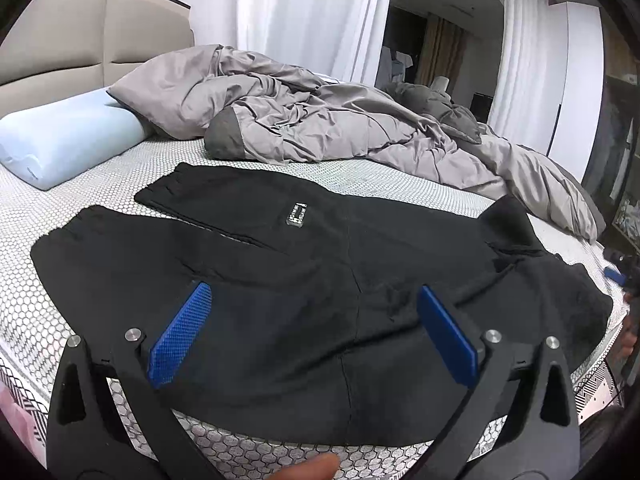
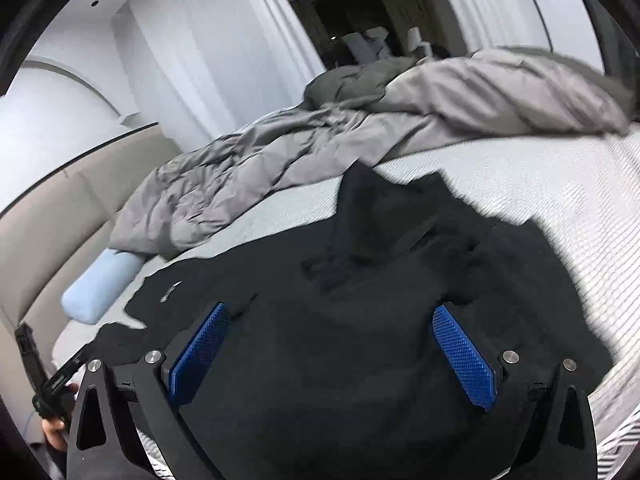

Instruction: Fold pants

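Black pants [image 1: 280, 280] lie spread on the bed's white patterned mattress [image 1: 100, 184], both legs reaching left, a small label [image 1: 297, 214] on the far leg. The waist end at the right is rumpled. My left gripper [image 1: 314, 300] is open, its blue pads [image 1: 180, 334] hovering over the pants' near middle, holding nothing. In the right wrist view the pants [image 2: 360, 300] fill the foreground, and my right gripper [image 2: 332, 316] is open above the bunched waist part, empty. The view is blurred.
A crumpled grey duvet [image 1: 340, 120] lies along the far side of the bed. A light blue pillow [image 1: 68, 136] sits at the left by the beige headboard [image 1: 80, 40]. The mattress's near edge [image 1: 240, 452] is just below the pants. White curtains hang behind.
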`<state>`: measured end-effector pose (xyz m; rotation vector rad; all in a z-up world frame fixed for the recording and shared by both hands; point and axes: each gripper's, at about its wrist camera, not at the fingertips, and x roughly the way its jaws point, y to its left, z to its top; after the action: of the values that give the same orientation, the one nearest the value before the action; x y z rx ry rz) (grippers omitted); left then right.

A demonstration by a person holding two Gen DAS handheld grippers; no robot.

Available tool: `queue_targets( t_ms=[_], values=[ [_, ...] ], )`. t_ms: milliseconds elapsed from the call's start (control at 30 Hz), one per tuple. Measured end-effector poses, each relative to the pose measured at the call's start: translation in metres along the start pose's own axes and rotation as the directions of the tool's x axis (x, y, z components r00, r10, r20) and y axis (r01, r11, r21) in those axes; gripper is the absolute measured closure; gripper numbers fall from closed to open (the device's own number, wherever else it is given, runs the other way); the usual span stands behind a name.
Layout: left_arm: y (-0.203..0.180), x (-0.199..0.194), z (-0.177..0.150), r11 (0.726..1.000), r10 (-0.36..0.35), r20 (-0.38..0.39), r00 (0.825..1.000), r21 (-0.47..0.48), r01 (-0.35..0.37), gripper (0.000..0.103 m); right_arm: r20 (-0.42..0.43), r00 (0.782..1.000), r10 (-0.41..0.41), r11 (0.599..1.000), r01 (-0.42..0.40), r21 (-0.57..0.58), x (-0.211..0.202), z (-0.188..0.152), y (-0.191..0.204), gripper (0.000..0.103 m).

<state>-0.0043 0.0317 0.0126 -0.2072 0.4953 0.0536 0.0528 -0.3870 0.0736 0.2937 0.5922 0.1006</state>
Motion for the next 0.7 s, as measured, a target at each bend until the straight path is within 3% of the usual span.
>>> queue_targets(
  t_ms=[133, 267, 367, 467, 567, 633, 667, 700],
  values=[
    [0.008, -0.007, 0.006, 0.999, 0.036, 0.021, 0.999, 0.003, -0.036, 0.001, -0.023, 0.996, -0.091, 0.994, 0.089, -0.067, -0.016, 0.014, -0.018, 0.0],
    [0.031, -0.011, 0.01, 0.996, 0.025, 0.002, 1.0, -0.086, -0.024, 0.001, -0.028, 0.984, -0.176, 0.984, 0.175, -0.038, -0.043, 0.004, -0.056, 0.0],
    [0.047, -0.004, 0.01, 0.988, -0.012, -0.041, 0.999, -0.157, 0.005, 0.001, -0.046, 0.983, -0.178, 0.982, 0.181, 0.053, -0.054, -0.012, -0.093, 0.0],
    [0.049, 0.003, 0.009, 0.989, 0.022, -0.056, 0.998, -0.147, -0.03, 0.001, -0.087, 0.99, -0.116, 0.975, 0.13, 0.178, -0.049, -0.023, -0.128, 0.002],
    [0.041, 0.011, 0.009, 0.99, 0.042, -0.069, 0.997, -0.128, -0.051, 0.001, -0.143, 0.99, 0.012, 0.96, 0.028, 0.278, -0.02, -0.027, -0.148, 0.021],
    [0.032, 0.017, 0.01, 0.991, 0.044, -0.077, 0.996, -0.121, -0.053, 0.001, -0.171, 0.985, 0.032, 0.955, 0.02, 0.297, 0.001, -0.027, -0.154, 0.023],
    [0.026, 0.02, 0.01, 0.992, 0.043, -0.079, 0.996, -0.116, -0.052, 0.001, -0.186, 0.982, 0.033, 0.954, 0.025, 0.299, 0.008, -0.026, -0.154, 0.032],
    [0.021, 0.023, 0.011, 0.993, 0.041, -0.082, 0.996, -0.111, -0.05, 0.001, -0.2, 0.98, -0.011, 0.958, 0.067, 0.279, 0.014, -0.024, -0.152, 0.05]
  ],
)
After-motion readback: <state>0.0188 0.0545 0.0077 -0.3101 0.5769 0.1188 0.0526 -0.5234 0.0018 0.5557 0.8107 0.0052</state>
